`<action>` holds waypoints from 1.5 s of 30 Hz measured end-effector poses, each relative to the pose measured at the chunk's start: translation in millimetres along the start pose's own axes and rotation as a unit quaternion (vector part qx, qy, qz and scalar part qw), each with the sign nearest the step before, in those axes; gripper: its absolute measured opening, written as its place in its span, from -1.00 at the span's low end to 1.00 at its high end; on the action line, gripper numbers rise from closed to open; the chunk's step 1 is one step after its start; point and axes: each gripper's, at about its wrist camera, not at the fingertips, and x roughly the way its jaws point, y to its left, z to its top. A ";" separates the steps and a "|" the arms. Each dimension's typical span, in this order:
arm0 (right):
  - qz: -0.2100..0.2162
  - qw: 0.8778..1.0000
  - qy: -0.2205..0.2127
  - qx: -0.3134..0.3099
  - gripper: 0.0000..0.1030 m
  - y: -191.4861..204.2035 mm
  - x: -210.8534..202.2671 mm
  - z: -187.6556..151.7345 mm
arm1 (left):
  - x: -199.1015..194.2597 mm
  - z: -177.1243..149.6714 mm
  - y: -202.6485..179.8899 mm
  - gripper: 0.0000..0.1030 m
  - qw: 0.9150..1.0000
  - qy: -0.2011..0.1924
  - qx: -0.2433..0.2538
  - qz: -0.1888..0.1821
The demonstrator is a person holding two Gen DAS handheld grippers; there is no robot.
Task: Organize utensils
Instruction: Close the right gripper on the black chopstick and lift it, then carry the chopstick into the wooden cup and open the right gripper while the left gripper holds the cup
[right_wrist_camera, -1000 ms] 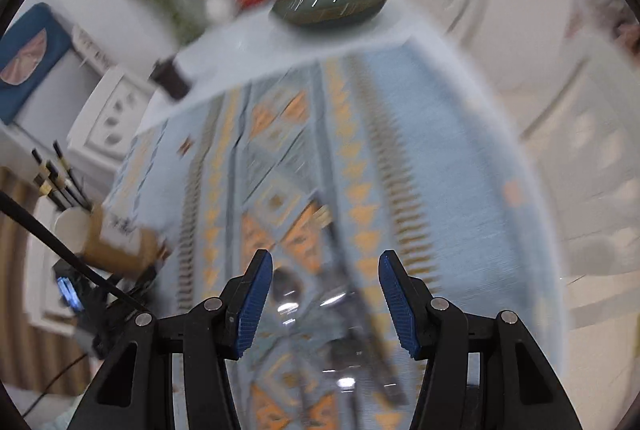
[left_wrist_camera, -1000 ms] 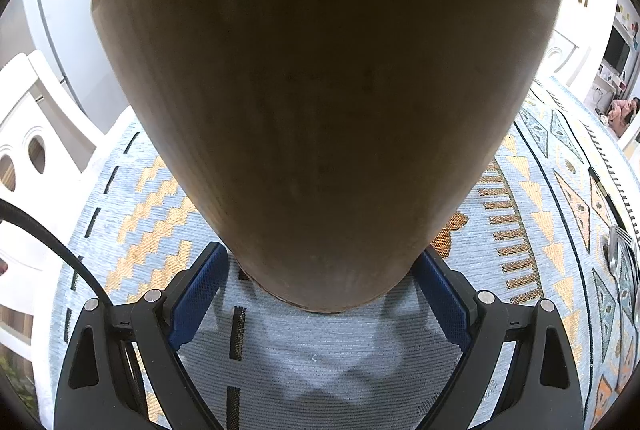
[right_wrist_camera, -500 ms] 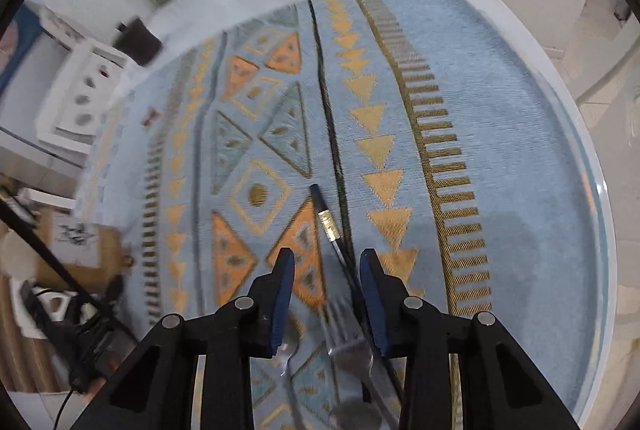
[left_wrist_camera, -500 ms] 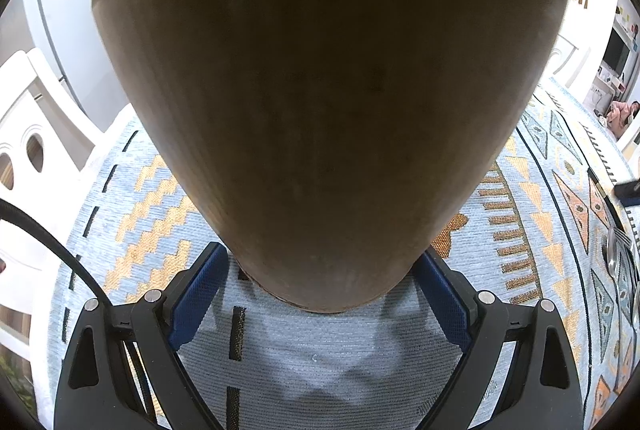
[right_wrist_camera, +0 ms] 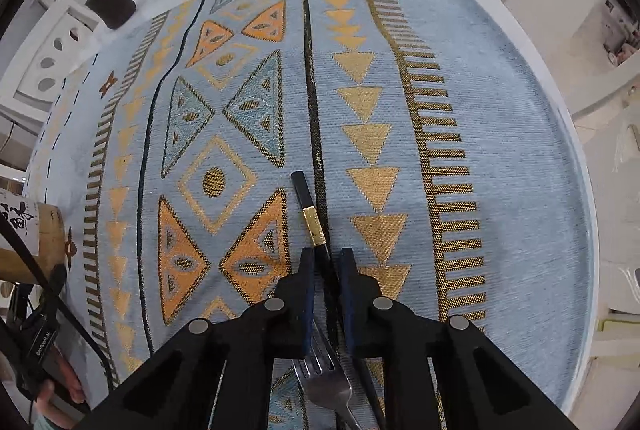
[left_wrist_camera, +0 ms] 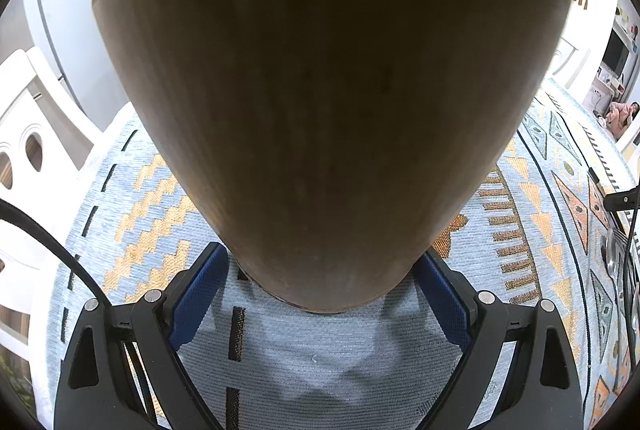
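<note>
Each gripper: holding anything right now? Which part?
Left gripper clamps the wooden holder near its base. Right gripper has just closed on the black chopstick, just below its gold band.

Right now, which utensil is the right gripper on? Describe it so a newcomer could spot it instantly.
Find the blue patterned cloth covering the table, then its long dark stripe down the middle. Beside that stripe lies a black chopstick, its lower end between the pads of the right gripper, which has just been closing on it. Unlike the steel fork below, it is thin, black and wears a gold band.
</note>
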 end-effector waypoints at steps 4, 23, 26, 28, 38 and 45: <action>-0.005 1.000 -0.022 0.000 -0.80 -4.3 -14.5 -6.4 | -0.1 0.1 0.2 0.82 1.000 0.000 0.000 0.000; 0.116 0.979 -0.166 0.024 -0.84 -43.6 -151.0 -45.1 | -0.3 0.2 0.5 0.82 1.000 0.000 0.000 0.000; 0.112 0.978 -0.172 0.027 -0.84 -48.9 -154.5 -45.3 | -0.3 0.2 0.4 0.82 1.000 0.000 0.000 0.000; 0.112 0.979 -0.164 0.035 -0.84 -52.7 -149.1 -43.8 | -0.3 0.3 0.5 0.82 1.000 0.000 0.000 -0.001; 0.147 0.985 -0.002 0.092 -0.26 -57.6 -37.3 -13.7 | -0.5 0.5 0.7 0.82 1.000 0.000 0.000 0.000; 0.063 0.996 0.021 0.061 -0.40 -43.3 4.6 4.4 | -0.4 0.6 0.7 0.82 1.000 0.000 0.000 0.000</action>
